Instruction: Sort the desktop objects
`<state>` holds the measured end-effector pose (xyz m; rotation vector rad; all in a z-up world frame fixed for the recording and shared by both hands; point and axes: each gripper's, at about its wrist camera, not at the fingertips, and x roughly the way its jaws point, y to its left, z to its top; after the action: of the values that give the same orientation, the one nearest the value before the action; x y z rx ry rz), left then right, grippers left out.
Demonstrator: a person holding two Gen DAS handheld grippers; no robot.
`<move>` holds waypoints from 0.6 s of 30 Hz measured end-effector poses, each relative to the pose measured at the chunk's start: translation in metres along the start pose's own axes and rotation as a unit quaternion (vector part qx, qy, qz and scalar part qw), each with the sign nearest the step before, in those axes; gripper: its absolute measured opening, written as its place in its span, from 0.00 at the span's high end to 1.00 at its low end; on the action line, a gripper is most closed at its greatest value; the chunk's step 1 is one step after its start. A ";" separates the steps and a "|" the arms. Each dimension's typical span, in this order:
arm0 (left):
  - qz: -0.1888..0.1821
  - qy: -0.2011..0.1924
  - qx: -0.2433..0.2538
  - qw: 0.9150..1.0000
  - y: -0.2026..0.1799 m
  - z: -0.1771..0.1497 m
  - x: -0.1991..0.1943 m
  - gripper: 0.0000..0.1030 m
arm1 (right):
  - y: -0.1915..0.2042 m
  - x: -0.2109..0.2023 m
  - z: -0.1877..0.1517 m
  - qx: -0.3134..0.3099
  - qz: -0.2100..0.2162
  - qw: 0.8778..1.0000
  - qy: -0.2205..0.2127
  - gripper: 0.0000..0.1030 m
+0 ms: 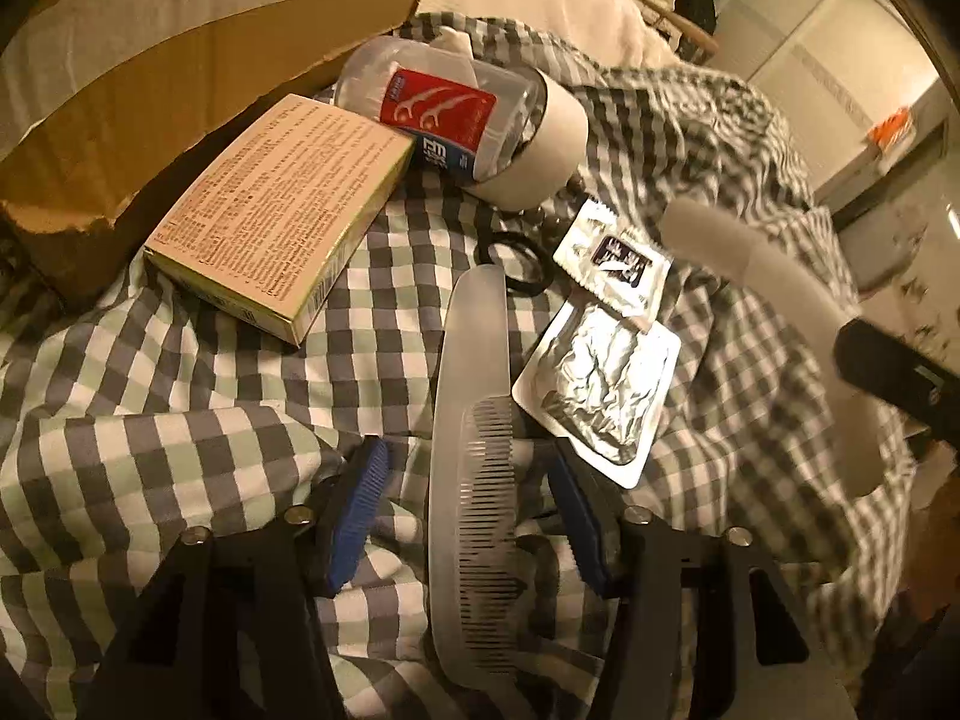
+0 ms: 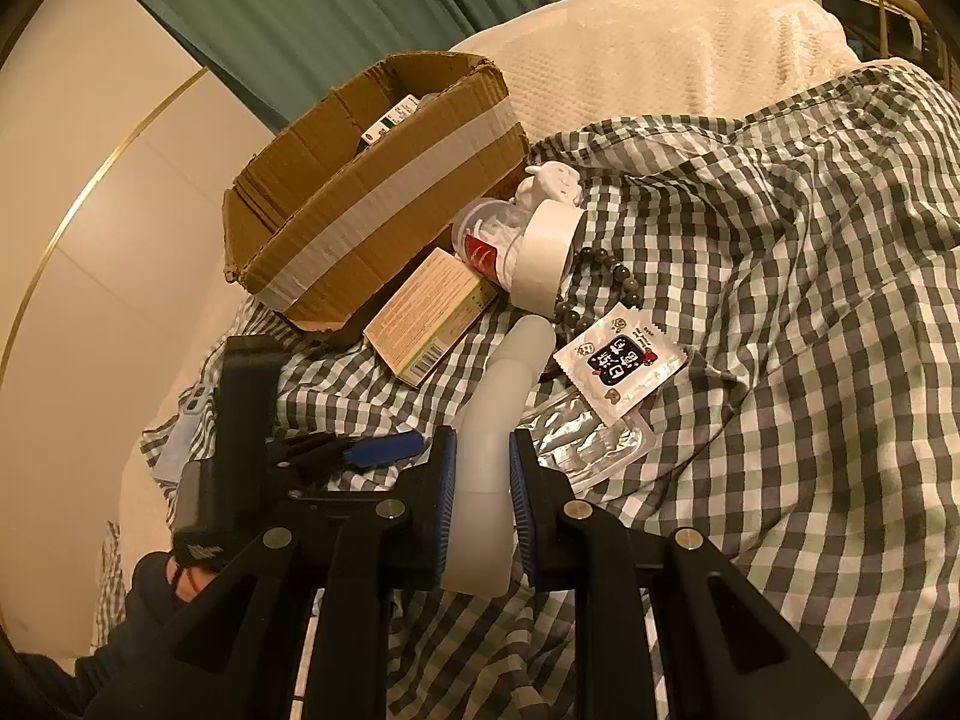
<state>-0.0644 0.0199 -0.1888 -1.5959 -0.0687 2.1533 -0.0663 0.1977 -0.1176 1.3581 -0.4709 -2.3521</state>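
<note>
On a checked cloth lie several objects. A translucent comb (image 1: 474, 450) lies lengthwise between the blue pads of my open left gripper (image 1: 468, 516); the pads stand apart from it on both sides. My right gripper (image 2: 483, 480) is shut on a curved white plastic tube (image 2: 498, 414), which also shows in the left wrist view (image 1: 774, 282) at the right. A tan printed box (image 1: 282, 210), a floss-pick jar (image 1: 444, 108), a white tape roll (image 1: 546, 150), a black hair tie (image 1: 516, 264), a sachet (image 1: 612, 258) and a foil pack (image 1: 600, 384) lie beyond the comb.
An open cardboard box (image 2: 372, 204) stands at the back left and holds a small carton (image 2: 390, 117). A bead bracelet (image 2: 606, 276) and a white figurine (image 2: 552, 180) lie near the tape roll. A cream blanket (image 2: 660, 48) lies behind.
</note>
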 end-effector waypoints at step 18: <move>0.042 -0.056 0.016 0.997 -0.018 -0.002 -0.020 0.75 | 0.008 -0.003 0.001 -0.011 -0.005 1.000 -0.002 0.82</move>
<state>-0.0523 0.0275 -0.1665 -1.4822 -0.0023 2.2955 -0.0643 0.1926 -0.1115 1.3494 -0.4381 -2.3615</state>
